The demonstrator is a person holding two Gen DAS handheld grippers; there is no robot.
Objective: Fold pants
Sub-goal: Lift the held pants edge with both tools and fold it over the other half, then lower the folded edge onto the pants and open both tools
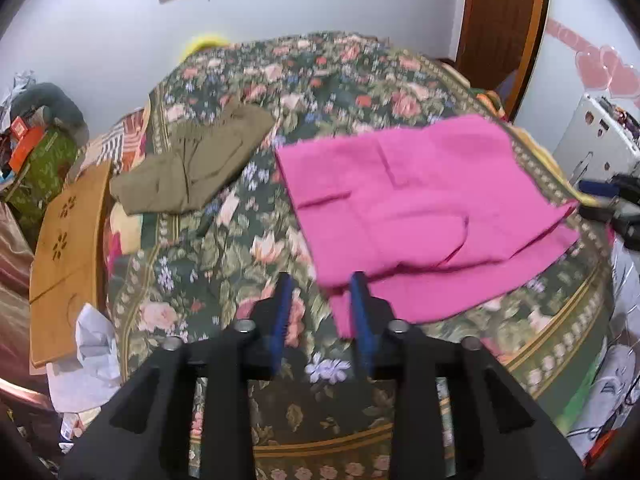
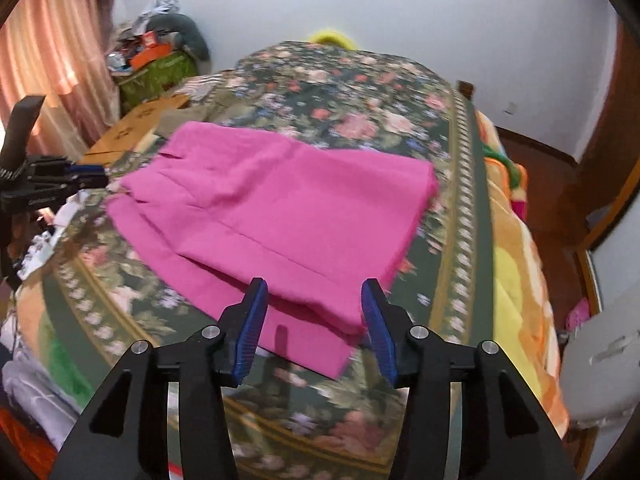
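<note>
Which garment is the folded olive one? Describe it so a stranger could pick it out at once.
Start from the bed with the dark floral bedspread. The olive garment lies folded near the bed's edge beside the wooden board, apart from the pink pants. It is the only drab green-brown piece; its neighbour is bright pink.

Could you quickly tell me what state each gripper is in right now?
Left gripper: open, holding nothing, at the near edge of the pink pants.
Right gripper: open wide, empty, over the pants' near corner.

Left gripper (image 1: pixel 322 280) (fingers parted) beside pink pants (image 1: pixel 424 208) on bedspread (image 1: pixel 224 256).
</note>
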